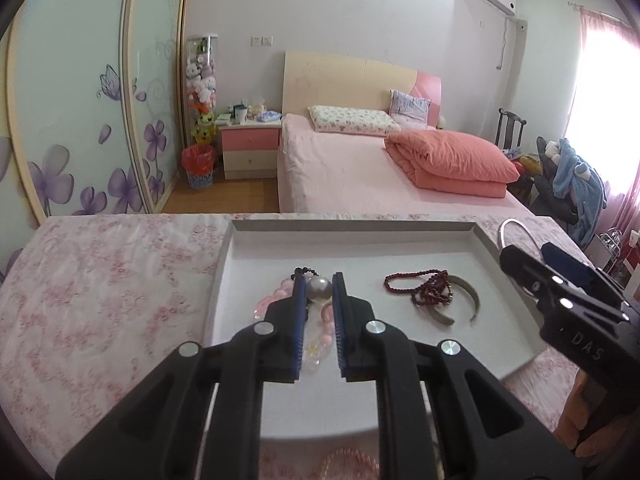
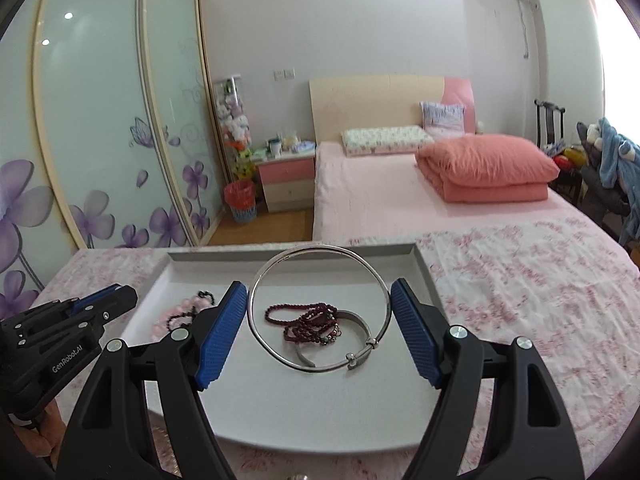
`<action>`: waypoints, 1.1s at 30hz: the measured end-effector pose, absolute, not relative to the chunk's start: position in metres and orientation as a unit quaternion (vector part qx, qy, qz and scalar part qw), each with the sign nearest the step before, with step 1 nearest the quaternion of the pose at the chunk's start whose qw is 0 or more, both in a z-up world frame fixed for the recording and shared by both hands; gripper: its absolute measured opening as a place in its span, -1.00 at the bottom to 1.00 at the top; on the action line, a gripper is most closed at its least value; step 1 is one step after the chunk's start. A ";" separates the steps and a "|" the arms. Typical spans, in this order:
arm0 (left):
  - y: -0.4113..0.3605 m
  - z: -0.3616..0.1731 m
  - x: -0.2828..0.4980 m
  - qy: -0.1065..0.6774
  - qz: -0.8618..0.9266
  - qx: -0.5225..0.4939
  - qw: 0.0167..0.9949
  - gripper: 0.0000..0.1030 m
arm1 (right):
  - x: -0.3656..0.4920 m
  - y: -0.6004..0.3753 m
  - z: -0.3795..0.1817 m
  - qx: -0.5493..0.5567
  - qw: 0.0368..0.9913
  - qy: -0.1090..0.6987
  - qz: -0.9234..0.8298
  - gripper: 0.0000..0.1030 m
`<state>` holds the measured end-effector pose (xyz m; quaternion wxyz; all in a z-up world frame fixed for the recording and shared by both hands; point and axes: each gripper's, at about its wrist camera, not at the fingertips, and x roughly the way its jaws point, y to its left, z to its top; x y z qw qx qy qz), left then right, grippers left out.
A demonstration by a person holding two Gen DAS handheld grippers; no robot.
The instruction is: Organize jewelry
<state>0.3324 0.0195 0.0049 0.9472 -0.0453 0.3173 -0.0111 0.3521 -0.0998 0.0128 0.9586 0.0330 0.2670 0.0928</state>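
In the left wrist view my left gripper (image 1: 319,280) is shut on a bead bracelet, pinching its big grey pearl (image 1: 319,289). Pink and clear beads (image 1: 316,350) of the bracelet show under the fingers, over the grey tray (image 1: 352,225). My right gripper (image 2: 320,283) is shut on a thin silver bangle (image 2: 256,330), one pad on each side of the ring, above the tray (image 2: 296,251). A dark red bead strand (image 2: 306,320) and an open silver cuff (image 2: 358,316) lie in the tray. The red strand (image 1: 424,288) lies right of my left fingers.
The tray sits on a table with a pink floral cloth (image 1: 104,288). Pink beads with a black strand (image 2: 180,310) lie at the tray's left. Another pink bead ring (image 1: 348,462) lies on the cloth near me. Beyond the table stand a bed (image 1: 360,176) and wardrobe doors (image 1: 72,120).
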 end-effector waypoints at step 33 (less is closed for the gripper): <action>0.059 0.003 0.263 0.326 0.020 -0.079 0.942 -0.30 | 0.291 -0.134 0.009 0.047 0.945 0.306 0.102 0.45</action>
